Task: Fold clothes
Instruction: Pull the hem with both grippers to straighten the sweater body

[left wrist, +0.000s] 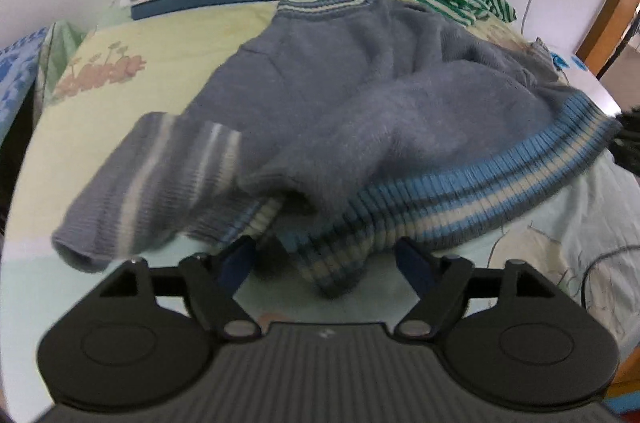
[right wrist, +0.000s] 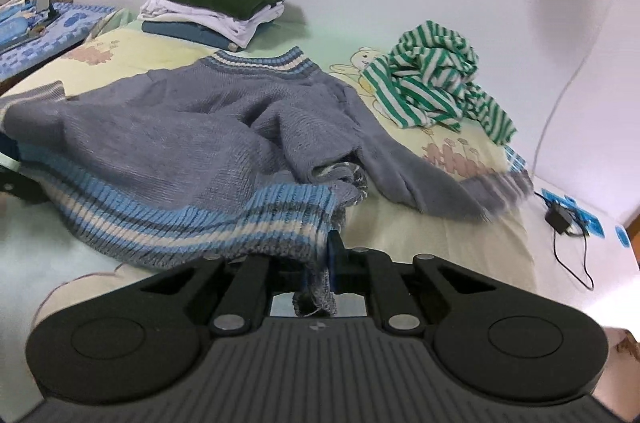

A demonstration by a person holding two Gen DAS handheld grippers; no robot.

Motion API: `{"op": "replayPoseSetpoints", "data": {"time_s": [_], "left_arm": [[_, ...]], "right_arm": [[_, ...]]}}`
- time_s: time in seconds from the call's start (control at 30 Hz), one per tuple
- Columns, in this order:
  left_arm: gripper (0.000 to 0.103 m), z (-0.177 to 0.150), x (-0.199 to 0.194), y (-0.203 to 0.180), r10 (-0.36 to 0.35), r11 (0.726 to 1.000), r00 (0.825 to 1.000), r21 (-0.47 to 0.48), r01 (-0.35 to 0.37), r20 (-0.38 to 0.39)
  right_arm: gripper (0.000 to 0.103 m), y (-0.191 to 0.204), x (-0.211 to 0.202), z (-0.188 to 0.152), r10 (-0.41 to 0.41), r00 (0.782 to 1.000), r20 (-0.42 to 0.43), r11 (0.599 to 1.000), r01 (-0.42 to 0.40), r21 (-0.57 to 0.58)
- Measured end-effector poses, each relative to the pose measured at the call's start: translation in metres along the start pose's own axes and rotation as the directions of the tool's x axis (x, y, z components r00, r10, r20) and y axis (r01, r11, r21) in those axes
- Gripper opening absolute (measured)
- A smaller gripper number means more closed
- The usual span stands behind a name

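While the right tongs (right wrist: 320,263) pinch the striped hem of the grey sweater (right wrist: 180,143) and the left tongs (left wrist: 326,259) gape wide around it, the sweater sprawls unfolded on the bed (right wrist: 440,235); beyond, a striped shirt (right wrist: 436,79) lies crumpled, and a folded stack (right wrist: 216,7) stands finished.

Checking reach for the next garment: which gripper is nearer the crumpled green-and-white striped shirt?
Right. The right gripper, shut on the grey-blue knit sweater hem, has the striped shirt ahead-right. The left gripper, open at the hem's other end, sits farther away.
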State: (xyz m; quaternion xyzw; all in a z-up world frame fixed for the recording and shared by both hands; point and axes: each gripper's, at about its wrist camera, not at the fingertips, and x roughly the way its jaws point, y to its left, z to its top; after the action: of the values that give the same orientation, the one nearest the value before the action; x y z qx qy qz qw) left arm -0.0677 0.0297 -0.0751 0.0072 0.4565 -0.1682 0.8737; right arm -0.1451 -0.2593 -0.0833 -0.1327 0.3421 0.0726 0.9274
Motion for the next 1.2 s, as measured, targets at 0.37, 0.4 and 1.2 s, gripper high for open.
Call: {"op": "replayPoseSetpoints", "data": {"time_s": [0.37, 0.4, 1.2], "left_arm": [[0.013, 0.008, -0.023, -0.012, -0.132, 0.990, 0.991, 0.050, 0.131, 0.037], [0.013, 0.005, -0.029, -0.014, -0.146, 0.988, 0.989, 0.065, 0.143, 0.038], [0.009, -0.054, -0.126, -0.030, -0.139, 0.989, 0.990, 0.050, 0.139, 0.003]], "right_arm": [[0.008, 0.011, -0.030, -0.009, -0.054, 0.996, -0.075, 0.998, 0.055, 0.019], [0.008, 0.012, -0.032, -0.011, -0.057, 0.995, -0.082, 0.998, 0.059, 0.024], [0.008, 0.038, -0.081, -0.048, 0.150, 0.972, -0.180, 0.976, -0.174, -0.127]]}}
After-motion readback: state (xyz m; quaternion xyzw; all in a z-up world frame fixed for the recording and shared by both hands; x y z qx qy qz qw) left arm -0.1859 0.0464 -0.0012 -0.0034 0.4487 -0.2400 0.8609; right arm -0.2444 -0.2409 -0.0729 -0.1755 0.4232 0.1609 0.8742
